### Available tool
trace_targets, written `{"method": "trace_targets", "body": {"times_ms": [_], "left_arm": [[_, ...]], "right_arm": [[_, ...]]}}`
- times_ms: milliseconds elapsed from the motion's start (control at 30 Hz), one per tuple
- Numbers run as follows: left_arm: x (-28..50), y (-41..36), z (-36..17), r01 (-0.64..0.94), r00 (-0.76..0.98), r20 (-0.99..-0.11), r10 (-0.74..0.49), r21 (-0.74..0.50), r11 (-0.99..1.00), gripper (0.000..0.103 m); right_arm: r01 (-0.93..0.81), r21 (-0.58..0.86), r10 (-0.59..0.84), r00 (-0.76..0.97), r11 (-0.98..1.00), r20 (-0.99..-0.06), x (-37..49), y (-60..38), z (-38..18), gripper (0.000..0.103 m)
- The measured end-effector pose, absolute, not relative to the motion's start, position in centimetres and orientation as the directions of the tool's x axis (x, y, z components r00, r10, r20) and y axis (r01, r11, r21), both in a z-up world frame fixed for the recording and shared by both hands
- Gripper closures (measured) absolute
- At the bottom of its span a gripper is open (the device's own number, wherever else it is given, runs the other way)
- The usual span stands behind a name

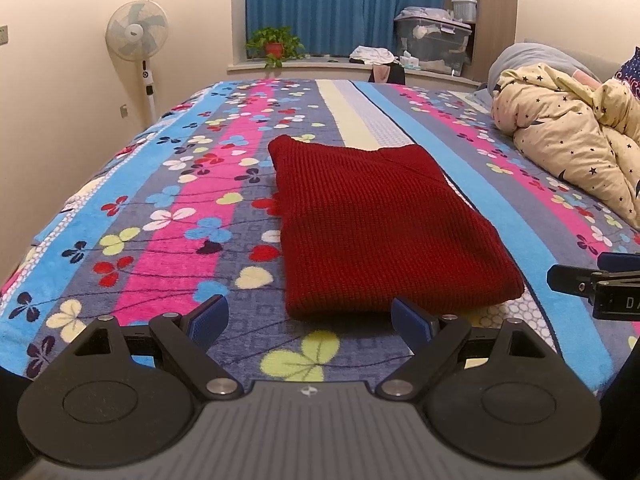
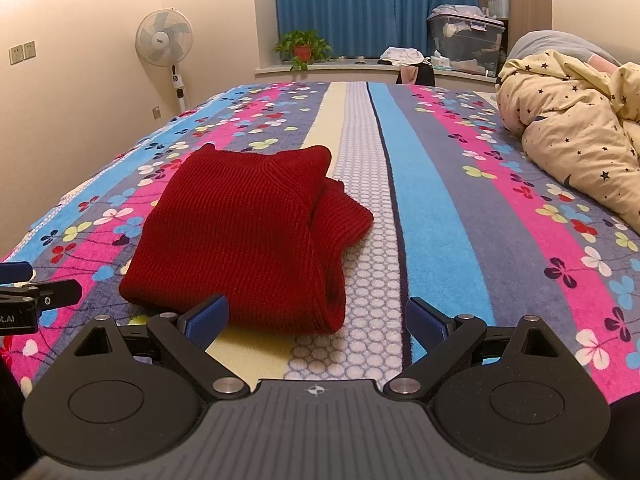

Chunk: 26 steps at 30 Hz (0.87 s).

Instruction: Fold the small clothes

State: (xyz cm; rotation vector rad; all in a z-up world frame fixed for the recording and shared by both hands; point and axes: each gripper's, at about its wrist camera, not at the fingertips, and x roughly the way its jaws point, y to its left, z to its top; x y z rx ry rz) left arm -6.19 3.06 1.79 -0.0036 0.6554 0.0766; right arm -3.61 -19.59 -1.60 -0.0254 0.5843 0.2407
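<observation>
Red knit, folded into a thick rectangle, the sweater (image 1: 384, 224) lies on the striped, clover-printed blanket (image 1: 168, 216) that covers the bed.

In the left wrist view, going left to right: a fan (image 1: 138, 32) stands at the upper left against the wall, a potted plant (image 1: 274, 44) sits on the sill before the blue curtain (image 1: 344, 4), and a star-printed quilt (image 1: 572, 136) is bunched at the right edge. The sweater fills the centre of the frame. The left claw (image 1: 310, 318) is at the bottom centre, released, its blue pads spread wide with nothing between them. The sweater's near edge lies just above the claw, closer to the right pad; whether that pad touches the knit I cannot tell.

In the right wrist view the sweater (image 2: 244, 236) sits left of centre, its layered folds showing on its right side. The right claw (image 2: 318, 320) is at the bottom centre, also released and empty. The sweater's near right corner lies just above the gap, beside the left pad. At the frame's left edge a part of the left claw shows.
</observation>
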Motion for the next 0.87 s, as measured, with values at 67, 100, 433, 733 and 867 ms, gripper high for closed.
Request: {"method": "trace_targets", "body": {"times_ms": [67, 100, 433, 733, 867], "left_arm": [[-6.17, 3.01, 1.78, -0.073, 0.791, -0.608, 0.074, 0.027, 0.997, 0.011], [-6.18, 2.99, 1.78, -0.072, 0.792, -0.606, 0.075, 0.030, 0.997, 0.011], [-6.18, 3.14, 1.75, -0.071, 0.795, -0.602, 0.075, 0.030, 0.997, 0.011], [-6.24, 3.11, 1.73, -0.054, 0.802, -0.594, 0.066, 0.038, 0.998, 0.011], [-6.21, 3.15, 1.76, -0.053, 0.803, -0.592, 0.065, 0.039, 0.998, 0.011]], "right_arm": [[-0.232, 0.044, 0.218, 0.807, 0.972, -0.549, -3.64, -19.61, -1.63, 0.008], [-0.232, 0.045, 0.218, 0.807, 0.972, -0.549, -3.60, -19.58, -1.59, 0.008], [-0.232, 0.043, 0.217, 0.806, 0.972, -0.551, -3.65, -19.61, -1.66, 0.008], [-0.232, 0.044, 0.217, 0.806, 0.972, -0.551, -3.71, -19.54, -1.70, 0.008], [-0.233, 0.043, 0.218, 0.805, 0.971, -0.551, -3.70, -19.55, -1.67, 0.008]]}}
